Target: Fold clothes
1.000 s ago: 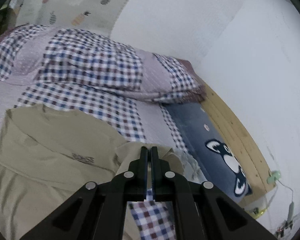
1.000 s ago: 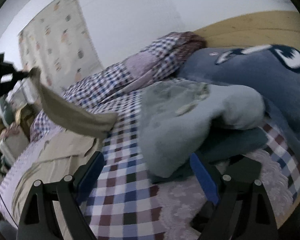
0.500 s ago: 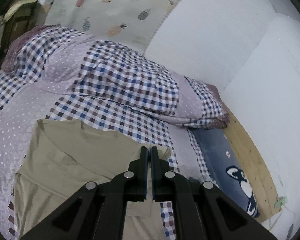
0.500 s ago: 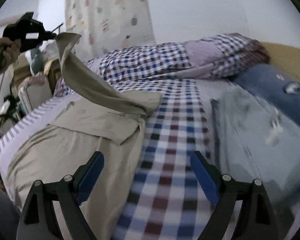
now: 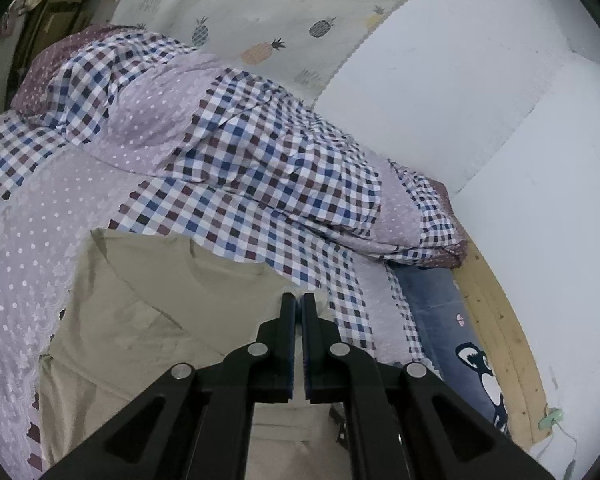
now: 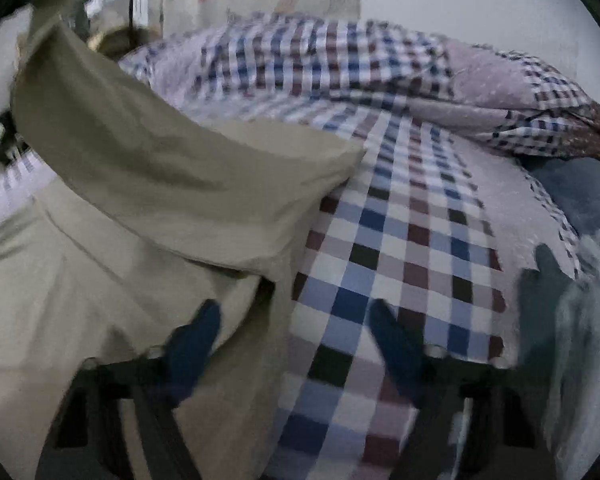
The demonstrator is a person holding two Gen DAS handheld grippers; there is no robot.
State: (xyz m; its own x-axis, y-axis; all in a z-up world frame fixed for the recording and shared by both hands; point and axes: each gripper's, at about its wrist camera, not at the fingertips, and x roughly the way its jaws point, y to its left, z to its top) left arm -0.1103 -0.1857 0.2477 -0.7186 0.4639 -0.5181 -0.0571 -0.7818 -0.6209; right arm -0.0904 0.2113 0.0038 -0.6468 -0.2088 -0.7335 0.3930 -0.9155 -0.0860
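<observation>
A khaki shirt [image 5: 132,320] lies on the checked bed [image 6: 400,280] beside white walls [image 5: 500,100]. The left gripper [image 5: 299,300] pinches its sleeve; the right gripper [image 6: 296,320], fingers apart over the shirt's edge, is closing.

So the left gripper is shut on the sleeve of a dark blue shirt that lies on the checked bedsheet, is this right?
Not quite: the shirt is khaki beige, not dark blue. The left wrist view shows the left gripper shut on its sleeve, over the checked bedsheet.
</observation>
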